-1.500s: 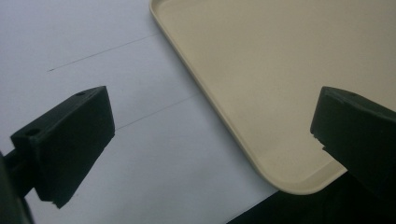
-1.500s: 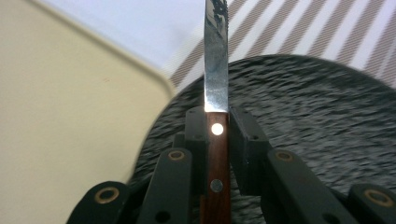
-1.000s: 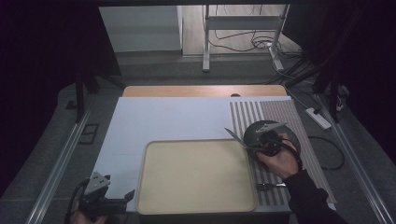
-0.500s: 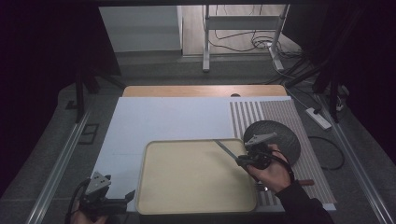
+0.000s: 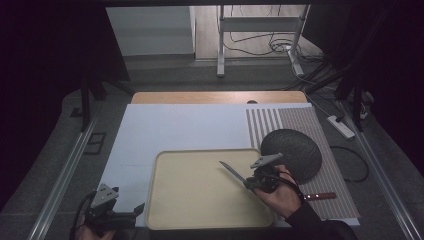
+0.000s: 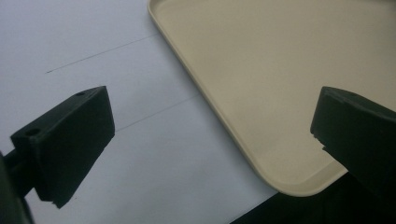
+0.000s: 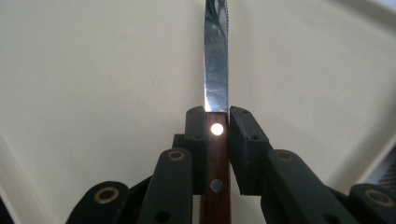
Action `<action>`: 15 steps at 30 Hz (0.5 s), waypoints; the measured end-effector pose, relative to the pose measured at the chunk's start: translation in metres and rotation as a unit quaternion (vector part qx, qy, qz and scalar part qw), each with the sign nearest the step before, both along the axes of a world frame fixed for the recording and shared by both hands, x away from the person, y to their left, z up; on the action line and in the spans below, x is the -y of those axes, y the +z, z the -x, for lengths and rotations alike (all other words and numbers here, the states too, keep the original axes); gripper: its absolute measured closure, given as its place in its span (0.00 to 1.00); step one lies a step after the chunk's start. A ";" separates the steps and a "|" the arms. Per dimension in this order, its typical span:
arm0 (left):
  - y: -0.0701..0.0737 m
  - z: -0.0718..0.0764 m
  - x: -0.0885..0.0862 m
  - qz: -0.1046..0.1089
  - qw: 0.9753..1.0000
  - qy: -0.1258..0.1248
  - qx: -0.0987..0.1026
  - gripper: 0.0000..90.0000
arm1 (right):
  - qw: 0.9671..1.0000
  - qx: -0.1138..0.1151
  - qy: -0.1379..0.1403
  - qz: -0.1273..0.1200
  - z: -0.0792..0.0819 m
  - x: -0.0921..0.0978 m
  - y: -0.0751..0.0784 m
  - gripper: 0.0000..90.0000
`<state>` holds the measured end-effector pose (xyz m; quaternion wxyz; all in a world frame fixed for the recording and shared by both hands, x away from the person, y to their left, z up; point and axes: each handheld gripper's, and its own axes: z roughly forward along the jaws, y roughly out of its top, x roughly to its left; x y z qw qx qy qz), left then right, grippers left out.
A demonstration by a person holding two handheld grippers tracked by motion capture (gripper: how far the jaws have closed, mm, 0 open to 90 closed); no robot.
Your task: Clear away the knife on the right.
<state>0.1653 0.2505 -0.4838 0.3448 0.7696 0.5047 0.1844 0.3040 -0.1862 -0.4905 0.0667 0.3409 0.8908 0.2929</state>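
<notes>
Since the earlier frames the right gripper (image 5: 256,181) had carried the knife (image 5: 233,174) off the dark round plate (image 5: 292,152) at the table's right side and out over the cream tray (image 5: 200,190), while the left gripper (image 5: 117,216) had stayed parked at the near left corner. Seen along the right gripper (image 7: 217,126), its jaws were pressed tight on the knife (image 7: 216,79) at the top of the riveted wooden handle, the serrated steel blade running straight ahead above the tray (image 7: 93,70). From above, the blade pointed toward the tray's far left, over its right half; whether it touched the surface I could not tell. The left gripper (image 6: 210,126) hung with jaws wide apart and nothing between them, above the white sheet (image 6: 116,70) just beside the tray's near left corner (image 6: 289,186). By my judgement the pick-up was done and the carry nearly so; setting the knife down on the tray and letting go remained. Another wooden-handled utensil (image 5: 320,196) lay on the striped mat (image 5: 280,120) near the right edge, possibly next. Beyond the wooden far edge (image 5: 215,97) the room was dim, with metal stand legs (image 5: 220,45), loose cables and a power strip (image 5: 341,126) on the grey floor.
</notes>
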 end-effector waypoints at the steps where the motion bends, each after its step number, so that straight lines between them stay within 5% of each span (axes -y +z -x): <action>1: 0.000 0.000 0.000 0.000 1.000 0.000 0.000 0.00 | 1.000 0.001 0.001 0.007 0.000 -0.001 -0.002 0.87; 8: 0.000 0.000 0.000 0.000 1.000 0.000 0.000 0.00 | 0.999 -0.018 0.012 0.027 -0.002 -0.001 -0.011 0.86; 11: 0.000 0.000 0.000 0.000 1.000 0.000 0.000 0.00 | 1.000 -0.003 0.010 0.019 -0.003 -0.001 -0.006 0.69; 15: 0.000 0.000 0.001 -0.003 1.000 -0.001 -0.001 0.00 | 1.000 0.010 0.023 -0.002 -0.005 -0.005 0.002 0.83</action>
